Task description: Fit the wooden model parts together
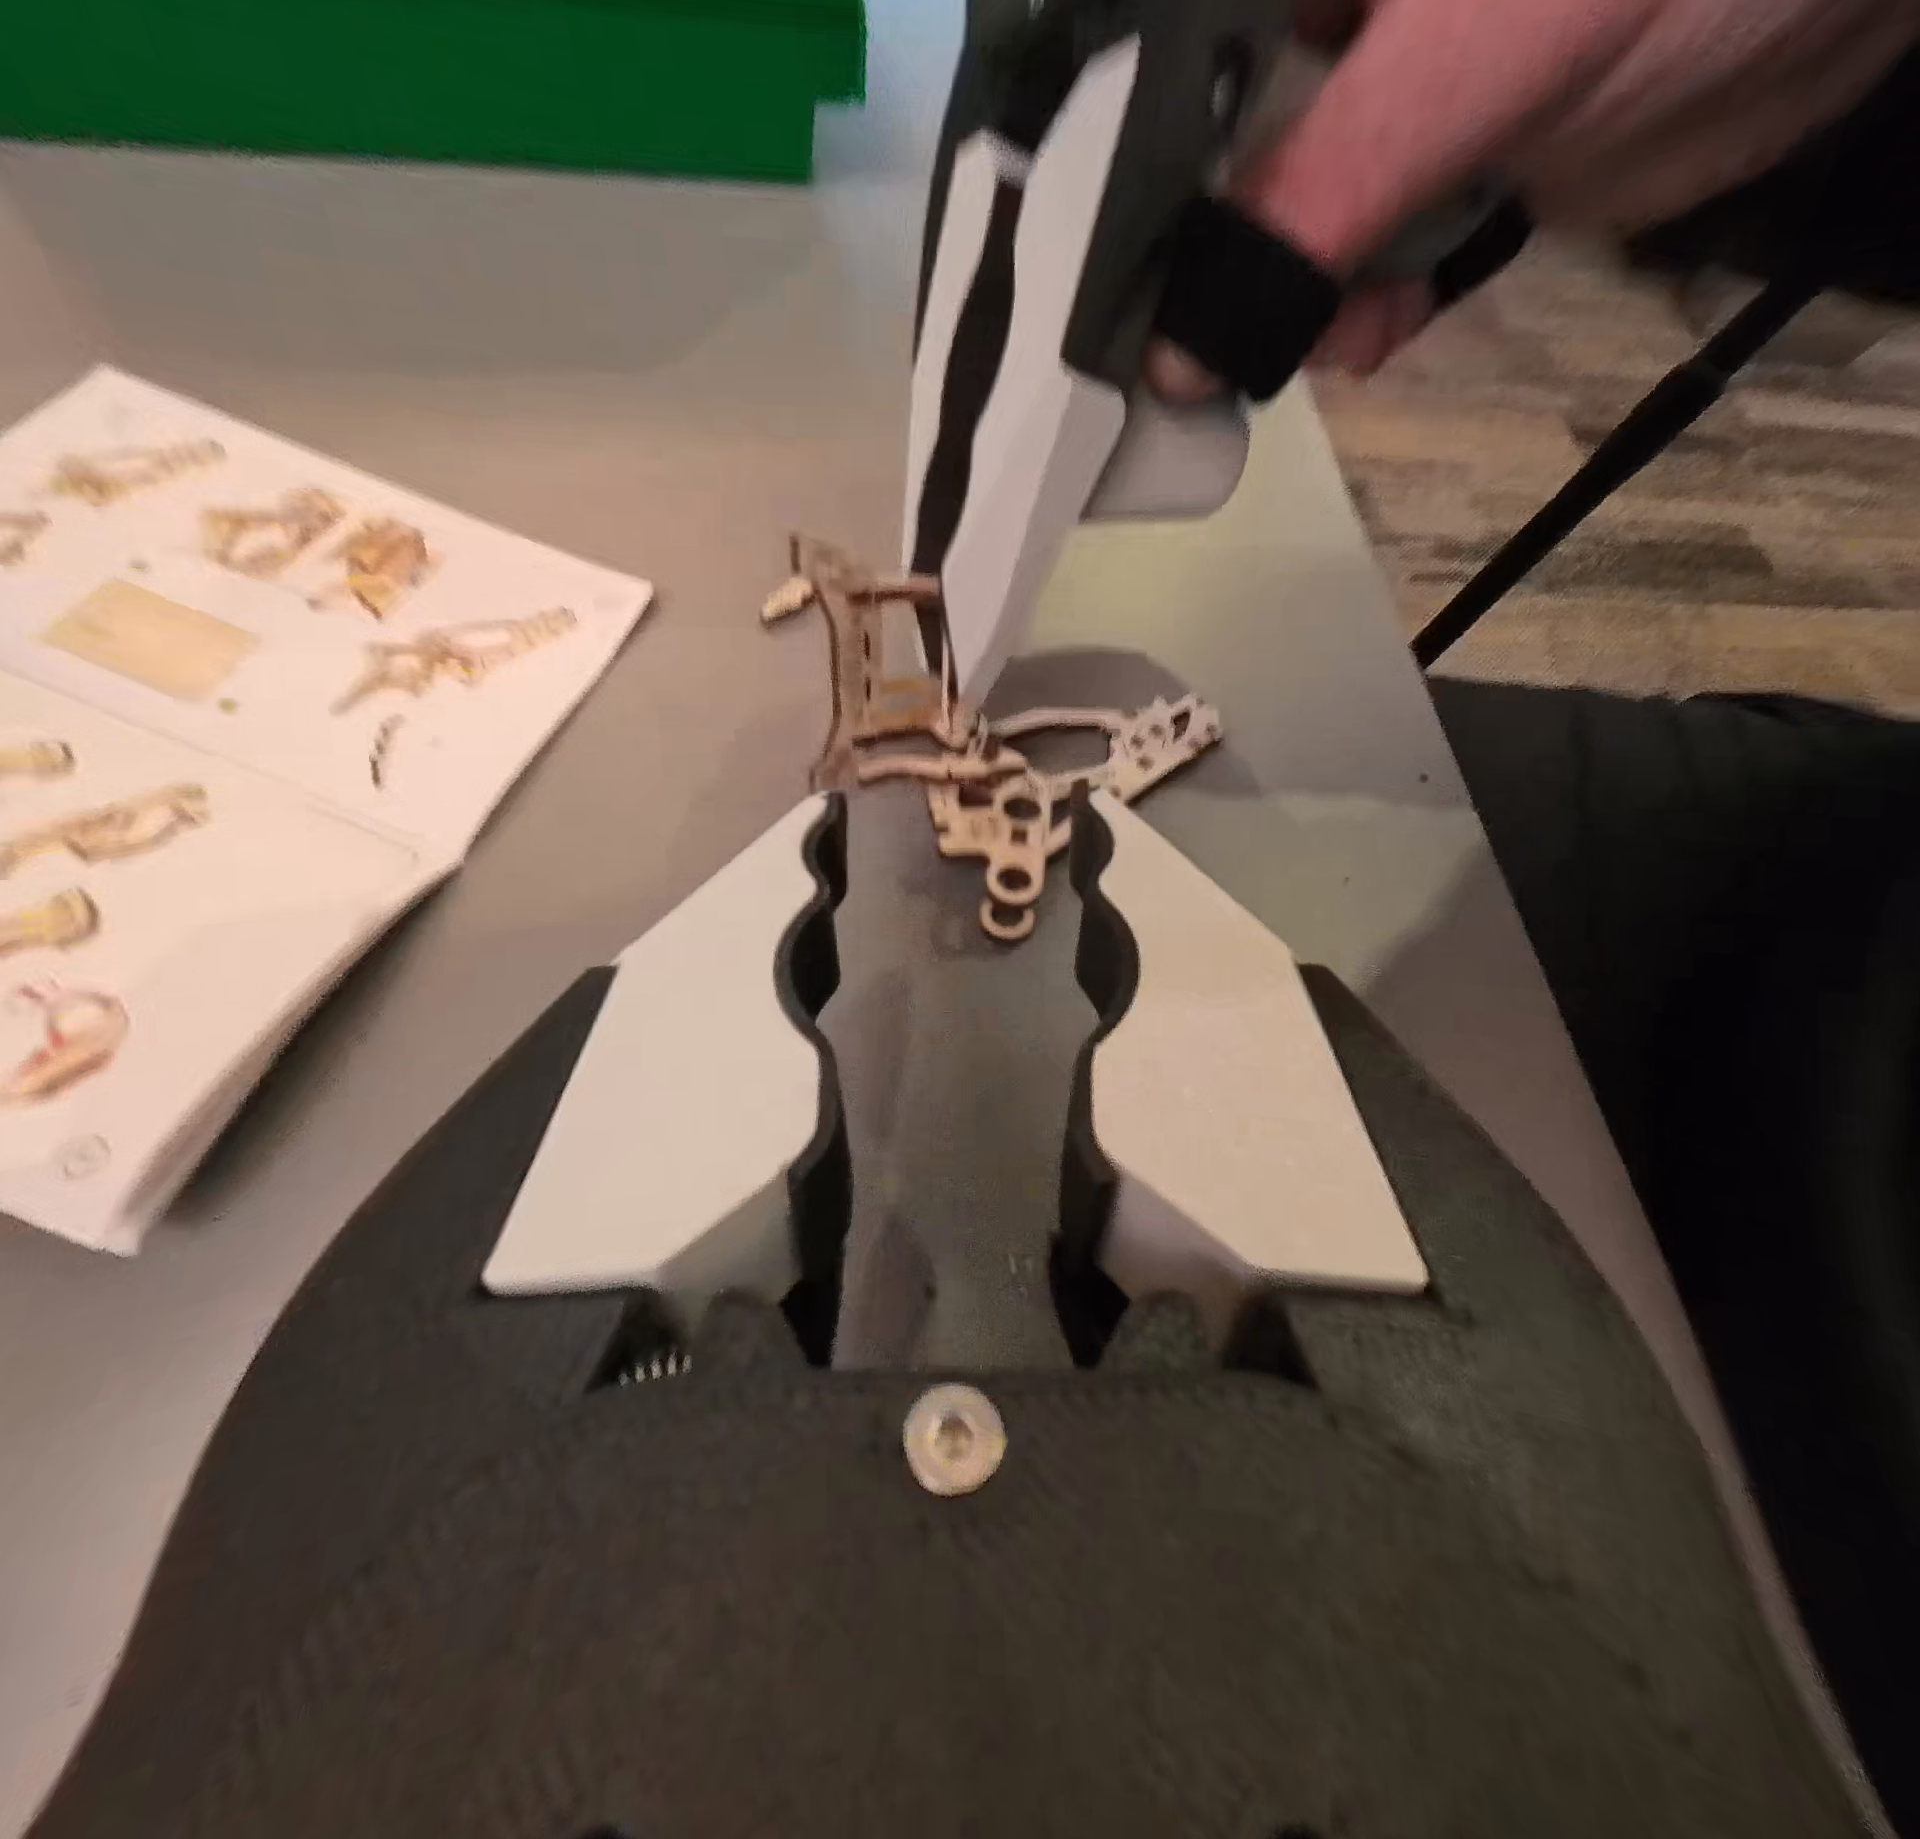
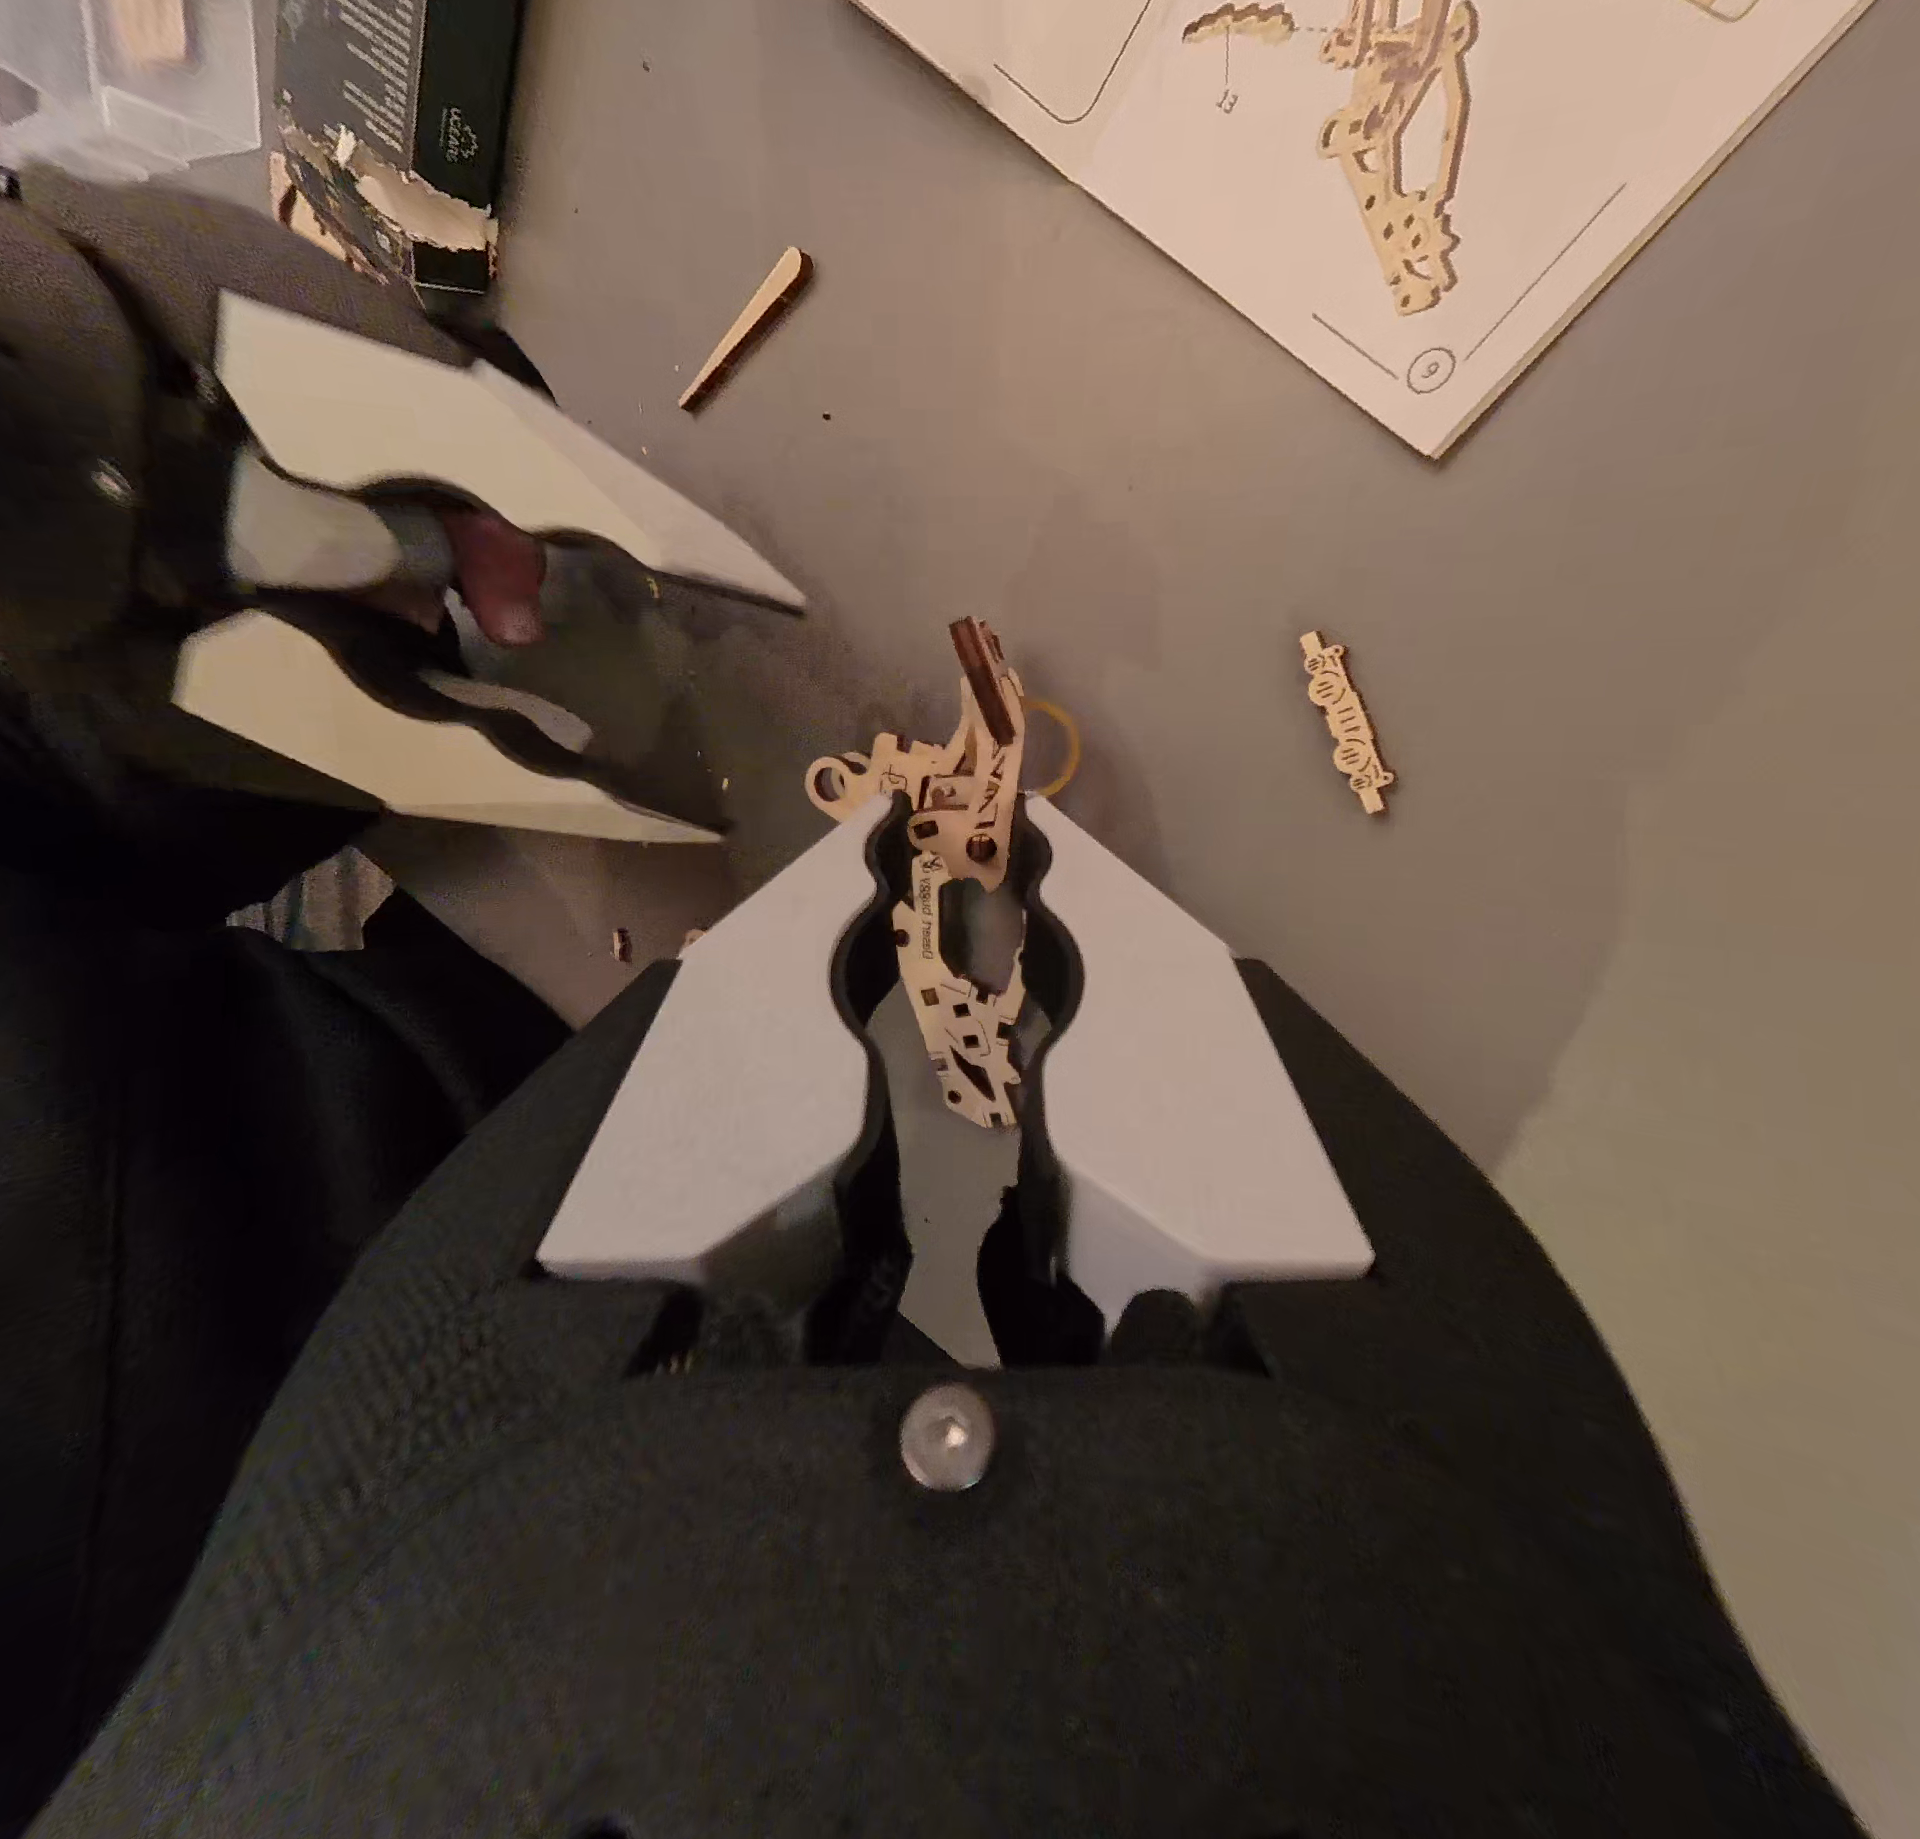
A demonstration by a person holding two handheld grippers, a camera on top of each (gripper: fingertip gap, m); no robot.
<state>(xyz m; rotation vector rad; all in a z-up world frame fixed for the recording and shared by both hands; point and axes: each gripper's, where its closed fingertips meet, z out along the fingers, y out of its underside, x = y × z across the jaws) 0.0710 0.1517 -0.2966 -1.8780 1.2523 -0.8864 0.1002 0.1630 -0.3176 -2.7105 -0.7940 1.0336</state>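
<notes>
The pale laser-cut wooden model (image 1: 894, 740) rests on the grey table (image 1: 571, 335), with a flat frame lying down and a part standing upright. My right gripper (image 1: 956, 683) comes down from above and is shut on it. In the right wrist view the model (image 2: 961, 958) sits between the right gripper's (image 2: 956, 807) white fingers (image 2: 748, 1041). My left gripper (image 1: 956, 813) is open and empty, with its tips just short of the model. It also shows at the left of the right wrist view (image 2: 758, 719), open.
An open instruction booklet (image 1: 260, 750) lies left of the model, also seen in the right wrist view (image 2: 1351, 127). A loose wooden wedge (image 2: 748, 324), a small wooden part (image 2: 1348, 719) and a yellow rubber band (image 2: 1060, 750) lie nearby. A black box (image 2: 405, 96) and green boxes (image 1: 416, 23) stand farther off. The table edge (image 1: 1455, 750) runs close on the right.
</notes>
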